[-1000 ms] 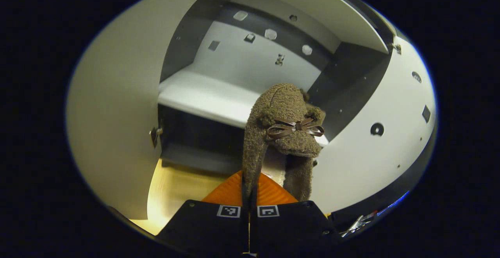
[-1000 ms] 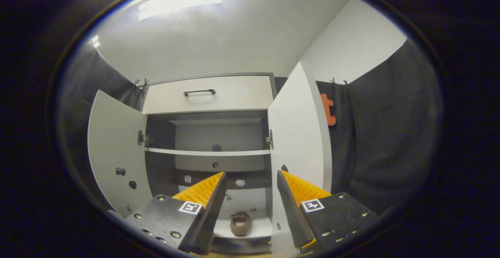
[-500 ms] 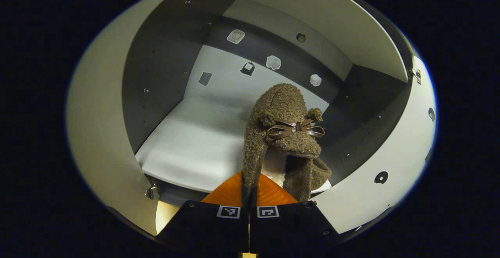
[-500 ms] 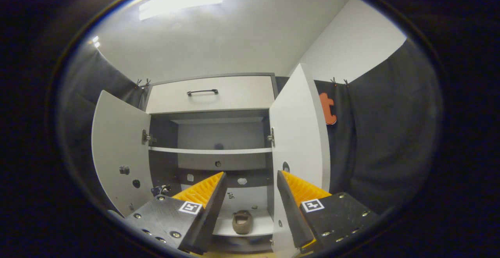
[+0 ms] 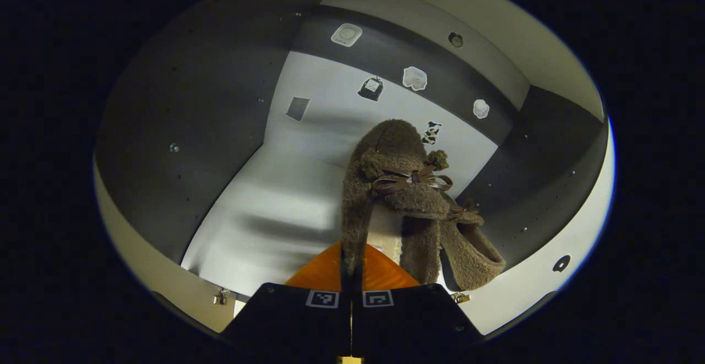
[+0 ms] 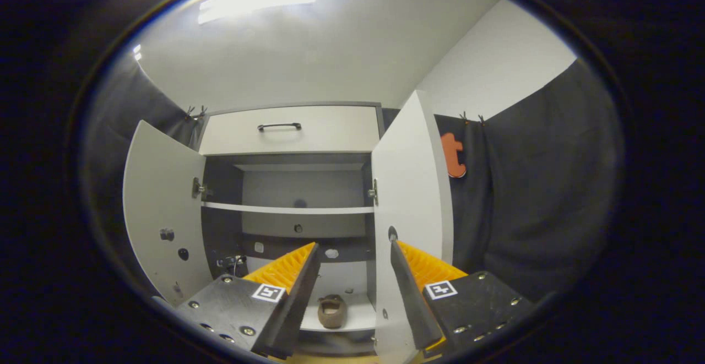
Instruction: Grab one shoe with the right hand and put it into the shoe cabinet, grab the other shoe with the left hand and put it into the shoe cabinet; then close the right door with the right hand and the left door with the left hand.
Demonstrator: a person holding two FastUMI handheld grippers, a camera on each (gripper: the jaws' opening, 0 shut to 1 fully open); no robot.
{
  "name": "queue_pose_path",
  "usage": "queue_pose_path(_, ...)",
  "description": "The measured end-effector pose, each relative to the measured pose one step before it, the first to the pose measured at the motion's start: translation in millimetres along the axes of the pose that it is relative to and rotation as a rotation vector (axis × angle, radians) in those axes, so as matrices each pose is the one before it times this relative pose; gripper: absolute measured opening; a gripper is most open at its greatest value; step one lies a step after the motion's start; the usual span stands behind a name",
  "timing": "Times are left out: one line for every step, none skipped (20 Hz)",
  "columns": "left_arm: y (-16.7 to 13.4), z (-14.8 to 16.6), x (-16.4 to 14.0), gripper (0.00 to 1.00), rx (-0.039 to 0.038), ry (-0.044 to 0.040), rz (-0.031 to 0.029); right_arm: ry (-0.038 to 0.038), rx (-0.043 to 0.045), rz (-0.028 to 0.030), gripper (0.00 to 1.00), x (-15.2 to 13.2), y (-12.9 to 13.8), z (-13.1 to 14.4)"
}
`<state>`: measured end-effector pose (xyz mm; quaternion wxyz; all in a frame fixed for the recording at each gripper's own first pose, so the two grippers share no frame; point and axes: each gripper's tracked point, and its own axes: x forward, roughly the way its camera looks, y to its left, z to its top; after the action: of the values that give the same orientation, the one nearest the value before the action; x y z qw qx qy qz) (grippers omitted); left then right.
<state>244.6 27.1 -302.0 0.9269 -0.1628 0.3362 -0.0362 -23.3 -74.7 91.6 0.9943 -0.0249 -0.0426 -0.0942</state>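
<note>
- left gripper (image 5: 351,254): fingers pressed together on the heel rim of a brown fuzzy shoe (image 5: 394,188). shoe hangs straight ahead of the fingers, long axis along the reach, toe and bow pointing at the back wall (image 5: 330,116).
- gripper and shoe are inside the lower bay of the cabinet (image 5: 182,132), above the white shelf (image 5: 264,215).
- other shoe (image 5: 468,243) lies on that shelf just right of the held one, close to it or touching; cannot tell which. its opening faces the gripper.
- the relation that counts: resting shoe is to the right, dark side wall (image 5: 551,177) beyond it. open shelf is to the left and ahead.
- judgement: set-down should go straight down or a shade left, to keep the held shoe off its mate. left half of the shelf gives plenty of room, with the left wall well apart.
- right gripper (image 6: 352,276): fingers spread, holding nothing, well back from the cabinet front.
- right gripper view: resting shoe (image 6: 332,311) seen between the spread fingers, on the bottom shelf. both doors open; right door (image 6: 410,188) swung out, its edge near the gripper's line; left door (image 6: 162,210) swung out on the far side.
- judgement: right hand is the nearer one to the right door, and its path looks free. doors remain to be shut once the left shoe is down.
</note>
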Motion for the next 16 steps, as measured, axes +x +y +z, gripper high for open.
queue_pose_path(1.51,1.91,2.96,0.01,0.00796,0.00100,0.00434,0.00134,0.00225,-0.00289,0.77,-0.40,-0.23,-0.93)
queue_pose_path(0.44,1.61,3.61,0.01,0.01128,0.00308,0.00398,0.00256,0.00028,-0.00320,0.74,-0.91,-0.29,-0.38)
queue_pose_path(0.23,0.52,2.54,0.01,0.00797,0.00599,0.00103,0.00028,-0.00171,-0.00442,0.77,-0.16,-1.35,-0.47)
queue_pose_path(-1.50,0.33,2.85,0.01,0.00341,0.00343,0.00078,-0.00106,-0.00225,-0.00550,0.77,0.23,-0.99,0.42)
queue_pose_path(-0.45,0.56,2.72,0.02,0.00988,0.00352,0.00193,-0.00039,-0.00112,-0.00342,0.77,-0.90,-0.46,-0.05)
queue_pose_path(0.48,0.52,2.68,0.02,0.01549,0.00035,0.00553,-0.00159,0.00071,-0.00246,0.77,-0.23,-0.20,0.15)
queue_pose_path(-0.23,-0.07,3.08,0.02,0.01881,0.00316,0.00632,-0.00073,0.00063,-0.00235,0.77,-0.36,-0.49,0.65)
queue_pose_path(0.03,0.45,1.62,0.05,0.01706,0.00256,0.00791,-0.00062,0.00014,-0.00385,0.77,-0.09,-0.54,0.23)
queue_pose_path(-0.32,0.49,2.88,0.05,0.01218,0.00069,0.00751,0.00077,-0.00073,-0.00428,0.77,-0.62,-1.77,-0.16)
queue_pose_path(-0.42,-0.10,2.33,0.05,0.01023,0.00361,0.00815,0.00223,-0.00071,-0.00378,0.77,-0.45,-1.16,-0.41)
queue_pose_path(1.13,0.25,0.75,0.05,0.01023,0.00021,0.01429,0.00159,-0.00036,-0.00409,0.77,-0.84,-1.64,0.20)
queue_pose_path(-1.48,0.30,2.09,0.05,0.00656,0.00136,-0.00049,0.00077,-0.00049,-0.00405,0.77,-0.68,-1.26,-0.19)
queue_pose_path(-0.75,0.18,1.74,0.05,0.00338,0.00043,0.00180,-0.00068,-0.00049,-0.00437,0.77,-0.31,-1.76,0.72)
queue_pose_path(0.08,0.28,0.62,0.05,0.00470,0.00116,0.00228,0.00045,-0.00074,-0.00484,0.77,-0.80,-1.78,-0.13)
queue_pose_path(0.10,0.78,0.61,0.06,0.00510,0.00023,0.00258,0.00071,0.00039,-0.00322,0.77,-1.43,-1.34,0.23)
queue_pose_path(-0.34,0.62,0.83,0.08,0.00336,-0.00055,0.00118,0.00102,0.00131,-0.00173,0.77,-0.71,-0.91,-0.15)
